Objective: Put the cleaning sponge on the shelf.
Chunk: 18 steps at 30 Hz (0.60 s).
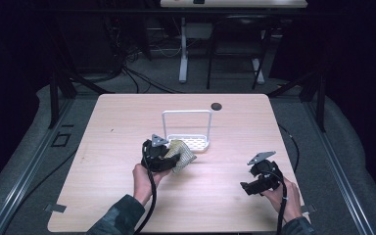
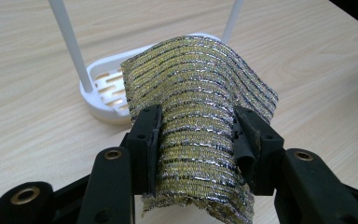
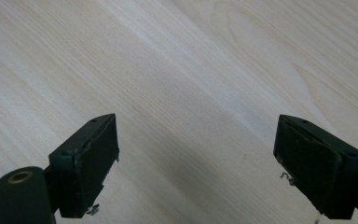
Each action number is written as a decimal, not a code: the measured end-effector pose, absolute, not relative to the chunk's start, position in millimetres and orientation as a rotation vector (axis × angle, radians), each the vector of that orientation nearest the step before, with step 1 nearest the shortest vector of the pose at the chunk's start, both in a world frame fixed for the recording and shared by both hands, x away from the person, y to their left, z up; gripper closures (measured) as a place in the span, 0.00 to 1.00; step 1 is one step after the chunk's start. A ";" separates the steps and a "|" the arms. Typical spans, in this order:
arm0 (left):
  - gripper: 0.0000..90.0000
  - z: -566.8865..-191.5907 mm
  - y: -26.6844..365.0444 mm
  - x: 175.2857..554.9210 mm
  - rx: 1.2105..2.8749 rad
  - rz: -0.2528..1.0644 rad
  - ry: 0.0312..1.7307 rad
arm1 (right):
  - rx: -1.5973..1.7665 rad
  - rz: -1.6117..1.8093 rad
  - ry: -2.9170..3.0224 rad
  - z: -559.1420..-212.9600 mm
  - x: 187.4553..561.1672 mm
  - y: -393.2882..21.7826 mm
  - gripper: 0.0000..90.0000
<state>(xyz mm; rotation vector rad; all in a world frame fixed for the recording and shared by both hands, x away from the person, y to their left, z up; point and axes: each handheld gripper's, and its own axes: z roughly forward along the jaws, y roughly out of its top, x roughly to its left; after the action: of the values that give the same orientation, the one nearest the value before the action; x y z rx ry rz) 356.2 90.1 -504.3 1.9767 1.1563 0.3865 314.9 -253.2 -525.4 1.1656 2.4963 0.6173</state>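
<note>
in the high view, a white rack [image 1: 186,128] with a tall hoop handle and a slotted tray stands near the middle of the desk [image 1: 127,117]. just in front of the rack and a little to its left, the left gripper [image 1: 169,157] is pinching a yellow-and-silver scouring cloth [image 1: 182,155], which hangs beside the tray's front edge, lifted off the desk. well to the right of the rack and nearer the person, the right gripper [image 1: 248,186] hovers over bare wood. a small dark disc [image 1: 216,105] lies on the desk behind the rack.

in the left gripper view, the cloth [image 2: 200,126] arches between the two black jaws, both pressed into its sides; the rack's tray [image 2: 103,95] shows just beyond it.

in the right gripper view, the right gripper [image 3: 196,163] has its jaws spread wide with nothing between them but the desk [image 3: 177,70].
</note>
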 end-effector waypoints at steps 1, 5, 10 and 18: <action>0.61 -503.5 89.1 357.0 1.967 0.393 1.156 | 1.173 0.623 2.503 -525.4 315.0 -253.1 0.15; 0.61 -501.9 85.1 360.9 1.944 0.410 1.159 | 1.173 0.620 2.501 -526.3 315.0 -252.4 0.15; 0.61 -501.0 78.5 365.1 1.921 0.427 1.166 | 1.164 0.627 2.496 -525.9 314.8 -253.4 0.14; 0.60 -503.0 69.3 373.4 1.883 0.474 1.201 | 1.161 0.628 2.494 -525.7 314.9 -253.5 0.14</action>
<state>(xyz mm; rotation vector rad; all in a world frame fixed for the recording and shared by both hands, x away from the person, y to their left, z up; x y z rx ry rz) 373.4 69.3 -503.0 1.8828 1.2007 0.4745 314.9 -253.5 -525.7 1.1607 2.4938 0.6277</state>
